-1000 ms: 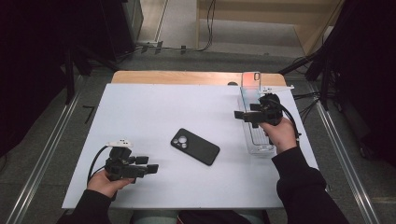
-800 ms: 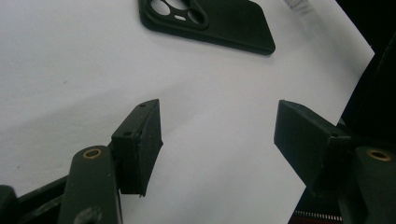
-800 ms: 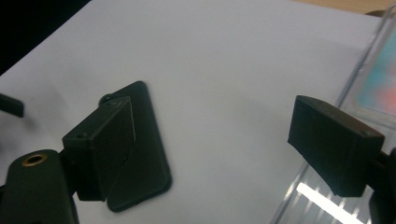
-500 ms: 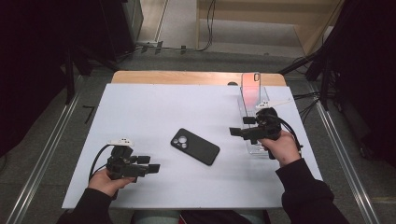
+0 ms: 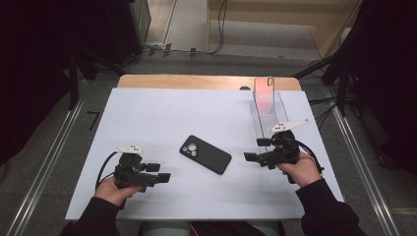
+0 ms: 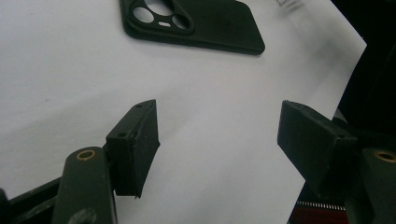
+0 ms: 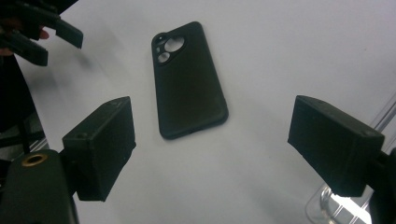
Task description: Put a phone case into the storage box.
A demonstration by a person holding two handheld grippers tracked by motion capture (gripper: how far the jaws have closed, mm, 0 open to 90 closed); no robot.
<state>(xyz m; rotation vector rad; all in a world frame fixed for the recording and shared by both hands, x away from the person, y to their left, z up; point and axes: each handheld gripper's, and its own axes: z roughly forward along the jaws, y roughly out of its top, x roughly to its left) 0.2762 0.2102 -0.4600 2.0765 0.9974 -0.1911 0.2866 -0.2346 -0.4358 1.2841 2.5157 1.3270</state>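
A black phone [image 5: 205, 154] lies camera side up in the middle of the white table top [image 5: 196, 113]. It lies ahead of the left gripper [image 6: 219, 126] as a dark slab [image 6: 196, 23], and ahead of the right gripper [image 7: 210, 126] as well [image 7: 187, 79]. My left gripper [image 5: 160, 172] rests low at the front left, pointing right, open with nothing between its jaws. My right gripper [image 5: 255, 149] hovers just right of the phone, pointing left at it. Its jaws stand apart and hold nothing.
A clear plastic tray [image 5: 268, 110] runs along the right side of the table, with a pinkish see-through case [image 5: 264, 91] standing at its far end. Its corner [image 7: 327, 205] is by my right jaw. The wooden table edge [image 5: 206, 81] lies at the back.
My right gripper has come away from the clear tray, moving toward the person and left, down beside the phone. The left gripper has kept still.
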